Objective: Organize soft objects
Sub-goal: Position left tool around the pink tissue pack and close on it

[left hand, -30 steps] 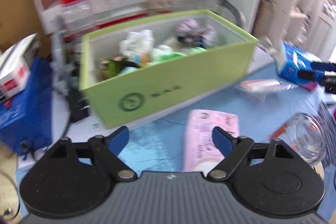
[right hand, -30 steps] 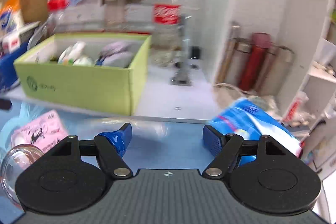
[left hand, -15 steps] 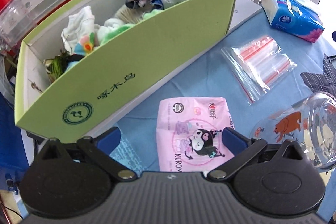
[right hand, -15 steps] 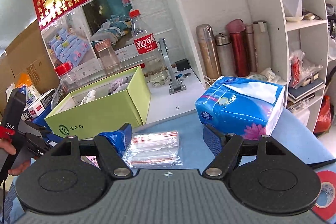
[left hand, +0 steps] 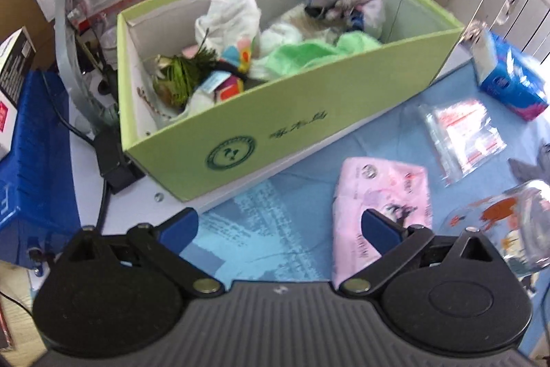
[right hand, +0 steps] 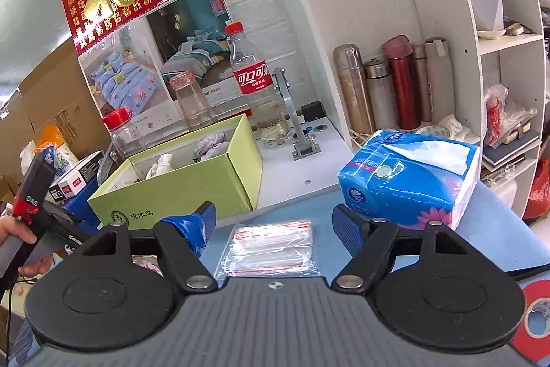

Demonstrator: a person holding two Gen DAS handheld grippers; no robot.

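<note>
Pink soft tissue pack (left hand: pixel 381 195) is lying on the blue counter (left hand: pixel 288 212) under the spread, empty left tool (left hand: pixel 280 226); the right tool (right hand: pixel 275 222) is hanging spread, empty.

The left wrist view looks steeply down, close over the open green cardboard box (left hand: pixel 309 126) and pink tissue pack (left hand: pixel 381 195). The right wrist view faces more level toward the white shelves (right hand: pixel 508 40). Both share that box (right hand: pixel 192 184), the clear zip bags (left hand: pixel 464 133) (right hand: pixel 271 243) and the blue tissue pack (left hand: pixel 508 81) (right hand: pixel 409 181).
</note>
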